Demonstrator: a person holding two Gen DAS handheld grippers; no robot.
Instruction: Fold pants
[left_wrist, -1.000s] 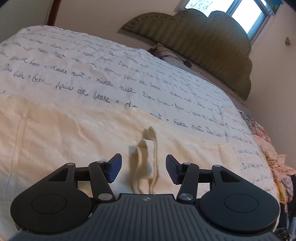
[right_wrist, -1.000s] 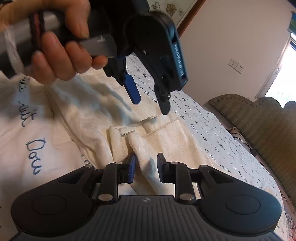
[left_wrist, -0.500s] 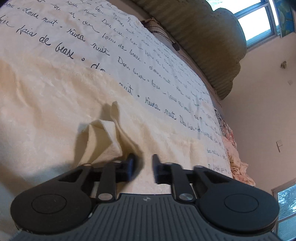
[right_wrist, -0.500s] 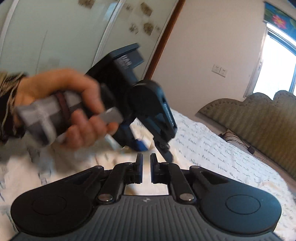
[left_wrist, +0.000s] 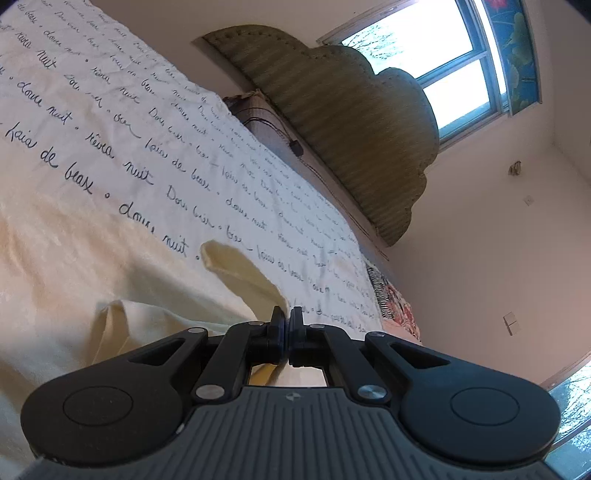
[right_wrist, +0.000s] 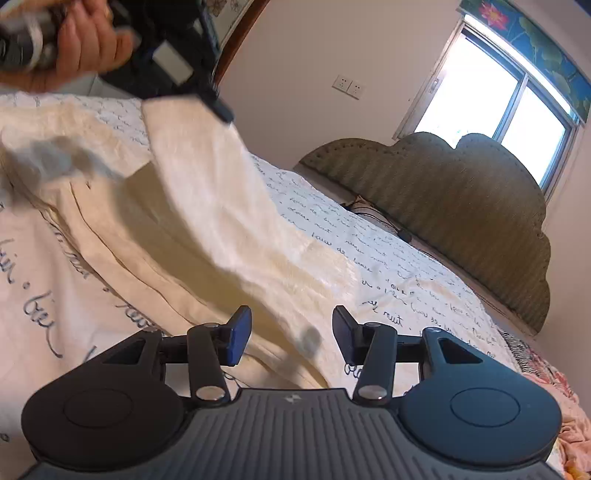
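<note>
Cream pants (right_wrist: 207, 206) lie on the bed. My left gripper (left_wrist: 286, 325) is shut on a fold of the pants (left_wrist: 243, 280) and holds it up off the bed. In the right wrist view the left gripper (right_wrist: 218, 107) shows at top left in the person's hand, with a stretch of cloth hanging from it. My right gripper (right_wrist: 291, 339) is open, its blue pads on either side of a lower pants edge, not touching it.
The bed has a white cover with blue handwriting print (left_wrist: 155, 122). A green padded headboard (right_wrist: 443, 206) stands at the far end under a window (right_wrist: 509, 96). Patterned clothes (right_wrist: 546, 380) lie at the bed's right edge.
My left gripper has closed on the pants cloth and lifted it. My right gripper was nearly closed half a second ago and has opened wide.
</note>
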